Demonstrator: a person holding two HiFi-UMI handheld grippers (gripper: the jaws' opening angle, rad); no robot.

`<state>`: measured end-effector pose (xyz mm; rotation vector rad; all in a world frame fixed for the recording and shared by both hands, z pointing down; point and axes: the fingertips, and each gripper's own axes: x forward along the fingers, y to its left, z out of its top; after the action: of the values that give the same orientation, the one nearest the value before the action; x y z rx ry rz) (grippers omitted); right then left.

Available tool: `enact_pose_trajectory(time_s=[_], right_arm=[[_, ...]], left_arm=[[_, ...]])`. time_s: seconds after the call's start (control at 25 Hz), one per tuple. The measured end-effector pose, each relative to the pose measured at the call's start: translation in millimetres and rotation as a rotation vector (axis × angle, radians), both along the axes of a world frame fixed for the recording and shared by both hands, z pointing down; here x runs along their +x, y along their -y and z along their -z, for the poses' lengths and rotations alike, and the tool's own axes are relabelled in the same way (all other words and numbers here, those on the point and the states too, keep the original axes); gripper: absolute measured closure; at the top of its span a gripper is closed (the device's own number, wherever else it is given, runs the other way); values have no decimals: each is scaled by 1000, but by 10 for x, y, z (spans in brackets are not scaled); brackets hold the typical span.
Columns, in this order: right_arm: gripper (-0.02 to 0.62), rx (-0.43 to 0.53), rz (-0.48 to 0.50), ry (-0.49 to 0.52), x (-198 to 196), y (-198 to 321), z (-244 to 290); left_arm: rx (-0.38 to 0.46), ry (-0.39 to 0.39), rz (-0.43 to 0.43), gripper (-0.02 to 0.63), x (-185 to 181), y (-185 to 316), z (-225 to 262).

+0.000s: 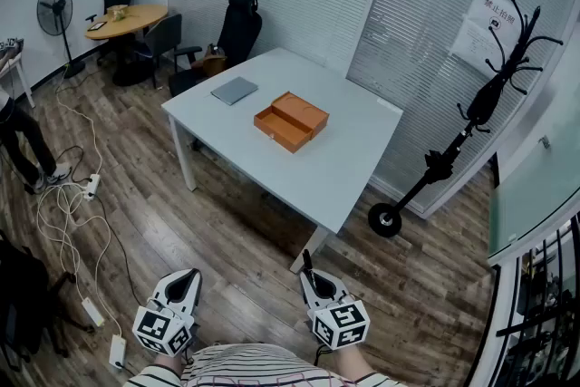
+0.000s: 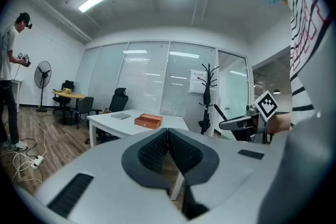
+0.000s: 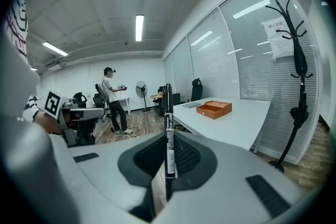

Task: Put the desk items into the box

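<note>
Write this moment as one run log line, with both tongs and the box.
left tongs: shut, empty | right tongs: shut on black pen | orange box: open, on white table

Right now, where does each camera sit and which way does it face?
Head view: on the person's head, steeply down at table and orange box; left gripper, right gripper, shirt below.
Left gripper view: on that gripper, along shut empty jaws toward the table; right gripper visible.
Right gripper view: on that gripper, along jaws shut on a pen; left gripper visible.
Shared: orange box.
</note>
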<state>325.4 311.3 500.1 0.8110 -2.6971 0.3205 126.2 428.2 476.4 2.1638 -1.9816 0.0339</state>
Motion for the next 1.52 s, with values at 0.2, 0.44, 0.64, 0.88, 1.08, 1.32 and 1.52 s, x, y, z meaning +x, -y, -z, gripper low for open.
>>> enact_pose_trajectory(time_s=[0.2, 0.44, 0.64, 0.88, 1.08, 1.32, 1.52], right_arm=[[555, -30, -17, 44, -5, 126, -48], [555, -52, 0, 38, -184, 327, -128], [555, -49, -26, 36, -561, 658, -120], [555, -28, -74, 37, -1126, 1092, -68], [555, -13, -126, 43, -1623, 1457, -13], [555, -6, -181, 44, -2039, 1698, -47], [555, -39, -215, 26, -2101, 1897, -135]], left_arm=[[-22, 4, 15, 583, -19, 10, -127], [-33, -7, 39, 582, -236, 214, -209], [-28, -32, 12, 583, -585, 569, -277], [-15, -27, -35, 582, -1231, 1093, -240], [-8, -14, -69, 583, -1834, 1458, -142], [-25, -3, -113, 583, -2351, 1761, -228], [-43, -40, -154, 583, -2390, 2085, -340]])
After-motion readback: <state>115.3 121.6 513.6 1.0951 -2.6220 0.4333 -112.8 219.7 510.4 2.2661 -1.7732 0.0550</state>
